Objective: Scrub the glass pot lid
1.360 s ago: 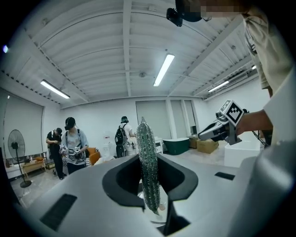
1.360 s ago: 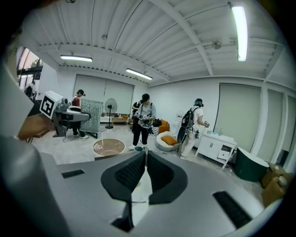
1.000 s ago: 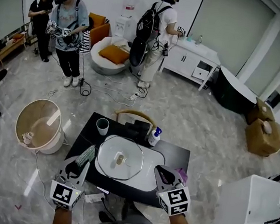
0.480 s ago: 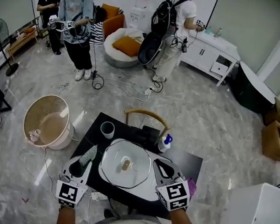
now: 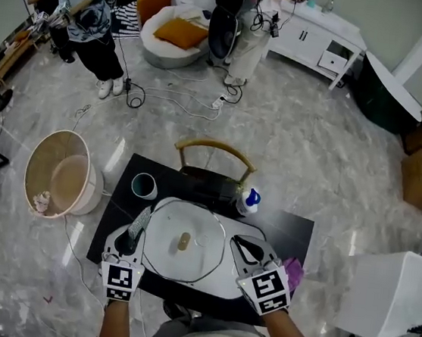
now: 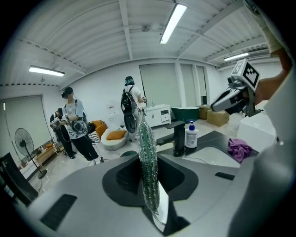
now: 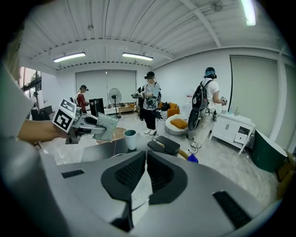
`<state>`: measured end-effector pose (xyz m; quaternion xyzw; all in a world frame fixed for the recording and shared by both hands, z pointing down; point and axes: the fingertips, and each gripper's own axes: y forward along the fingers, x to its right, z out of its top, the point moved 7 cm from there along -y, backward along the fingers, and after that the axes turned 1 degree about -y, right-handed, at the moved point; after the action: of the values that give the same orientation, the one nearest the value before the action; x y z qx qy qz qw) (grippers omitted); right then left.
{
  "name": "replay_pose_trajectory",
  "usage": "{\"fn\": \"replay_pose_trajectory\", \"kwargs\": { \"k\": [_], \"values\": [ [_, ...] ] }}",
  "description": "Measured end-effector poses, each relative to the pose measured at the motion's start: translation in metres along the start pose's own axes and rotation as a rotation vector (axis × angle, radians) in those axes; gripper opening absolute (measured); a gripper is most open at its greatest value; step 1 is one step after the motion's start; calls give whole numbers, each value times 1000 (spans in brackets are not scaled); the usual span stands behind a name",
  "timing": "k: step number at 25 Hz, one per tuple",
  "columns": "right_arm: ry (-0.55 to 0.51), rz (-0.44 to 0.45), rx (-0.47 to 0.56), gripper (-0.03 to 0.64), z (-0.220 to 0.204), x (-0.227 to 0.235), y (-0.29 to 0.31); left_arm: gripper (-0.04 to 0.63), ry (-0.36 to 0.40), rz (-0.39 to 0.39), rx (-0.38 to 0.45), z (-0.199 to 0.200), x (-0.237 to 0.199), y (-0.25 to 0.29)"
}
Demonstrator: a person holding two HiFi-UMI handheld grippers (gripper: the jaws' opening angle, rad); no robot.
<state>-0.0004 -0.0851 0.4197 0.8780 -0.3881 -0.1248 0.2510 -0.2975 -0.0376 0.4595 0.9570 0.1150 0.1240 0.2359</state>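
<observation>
The glass pot lid with its small knob lies over a white sink basin set in the black table. My left gripper is at the lid's left rim, shut on a green mesh scrub pad. In the left gripper view the scrub pad stands upright between the jaws. My right gripper is at the lid's right rim, and its jaws look shut on that edge. The right gripper view shows the lid beneath my right gripper.
A teal cup, a black faucet and a soap bottle stand behind the basin. A purple cloth lies at the right. A chair is behind the table, a round bin left, a white box right. People stand far back.
The head view has tipped further down. My left gripper with the pad has come in to the lid's left rim. My right gripper stays at the right rim.
</observation>
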Motion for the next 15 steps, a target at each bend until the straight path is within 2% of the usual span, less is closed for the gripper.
{"fn": "replay_pose_trajectory", "kwargs": {
  "k": [7, 11, 15],
  "values": [
    [65, 13, -74, 28, -44, 23, 16, 87, 24, 15, -139, -40, 16, 72],
    [96, 8, -100, 28, -67, 37, 17, 87, 73, 14, -233, -53, 32, 103],
    [124, 2, -113, 28, -83, 49, 17, 87, 110, 11, -282, -64, 47, 130]
  ]
}}
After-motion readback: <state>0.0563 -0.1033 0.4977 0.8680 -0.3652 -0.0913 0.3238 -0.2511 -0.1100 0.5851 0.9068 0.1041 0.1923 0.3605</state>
